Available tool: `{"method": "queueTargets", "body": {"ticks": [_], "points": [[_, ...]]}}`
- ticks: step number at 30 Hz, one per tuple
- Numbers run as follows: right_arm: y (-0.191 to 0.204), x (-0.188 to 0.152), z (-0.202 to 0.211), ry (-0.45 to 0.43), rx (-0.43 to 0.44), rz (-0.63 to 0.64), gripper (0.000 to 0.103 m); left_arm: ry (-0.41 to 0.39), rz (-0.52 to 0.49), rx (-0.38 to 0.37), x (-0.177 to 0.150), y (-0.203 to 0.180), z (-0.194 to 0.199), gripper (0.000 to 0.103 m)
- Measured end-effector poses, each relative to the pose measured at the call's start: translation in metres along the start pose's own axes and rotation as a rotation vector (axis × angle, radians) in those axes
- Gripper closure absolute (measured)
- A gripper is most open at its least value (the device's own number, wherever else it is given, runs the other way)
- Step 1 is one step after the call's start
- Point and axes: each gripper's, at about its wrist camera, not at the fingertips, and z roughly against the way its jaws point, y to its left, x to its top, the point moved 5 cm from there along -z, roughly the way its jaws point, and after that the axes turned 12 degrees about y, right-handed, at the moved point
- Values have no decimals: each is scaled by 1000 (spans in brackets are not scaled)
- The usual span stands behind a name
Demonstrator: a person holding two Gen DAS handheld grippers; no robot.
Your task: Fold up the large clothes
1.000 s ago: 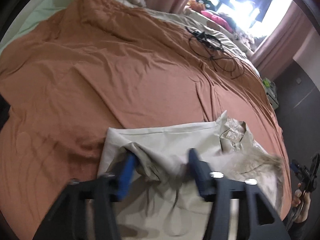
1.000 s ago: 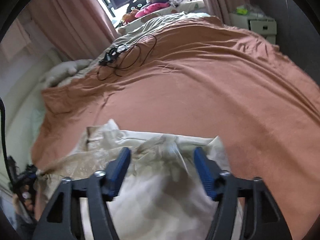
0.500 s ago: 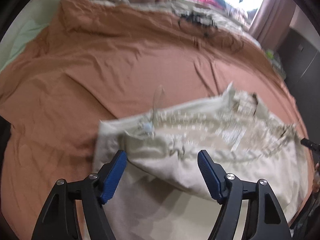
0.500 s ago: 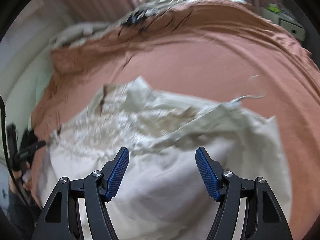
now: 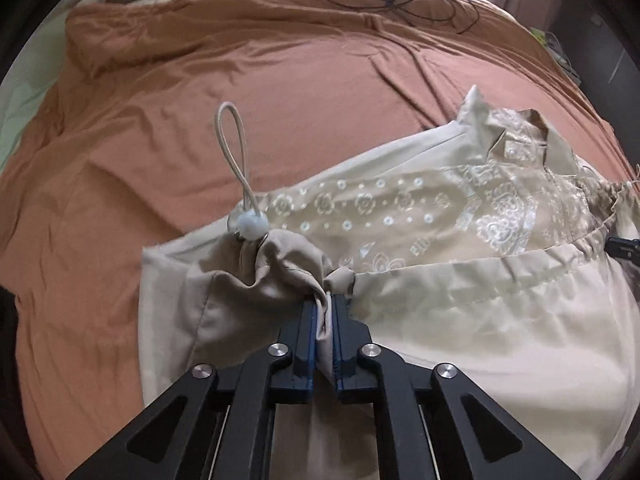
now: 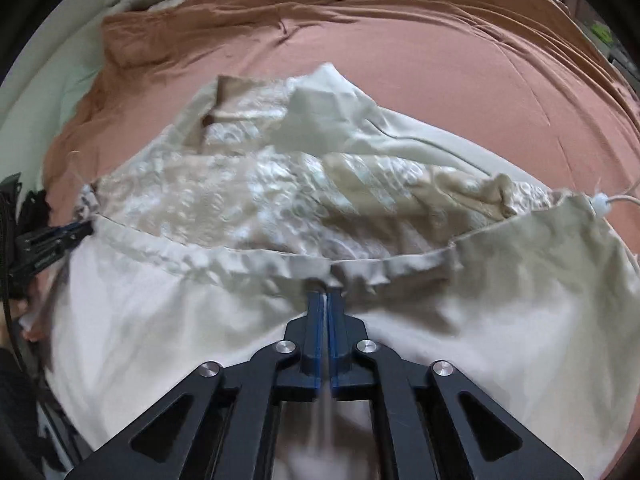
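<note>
Beige jacket [image 5: 460, 320] lies spread on the rust-brown bedspread [image 5: 200, 100], patterned lining showing along its far half. Judging by the creases, it is light, soft cloth that will sag and slide between grips, so the gathered hem (the one firm, corded line) looks the best place to hold. The left gripper [image 5: 327, 312] has just been closing and now pinches a fold of that hem between its blue pads, near the drawcord loop [image 5: 234, 148] and its toggle. The right gripper [image 6: 325, 308] has likewise just been closing, clamped on the hem edge further along. Both point steeply down at the bed, side by side.
</note>
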Motion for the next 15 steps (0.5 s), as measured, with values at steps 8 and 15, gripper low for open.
{"method": "queueTargets", "body": {"ticks": [8, 15], "points": [[-3, 6, 46, -156, -25, -23, 101, -110, 58, -51, 17, 3, 31, 98], [-9, 15, 20, -112, -60, -66, 102, -52, 59, 9, 31, -7, -9, 88]]}}
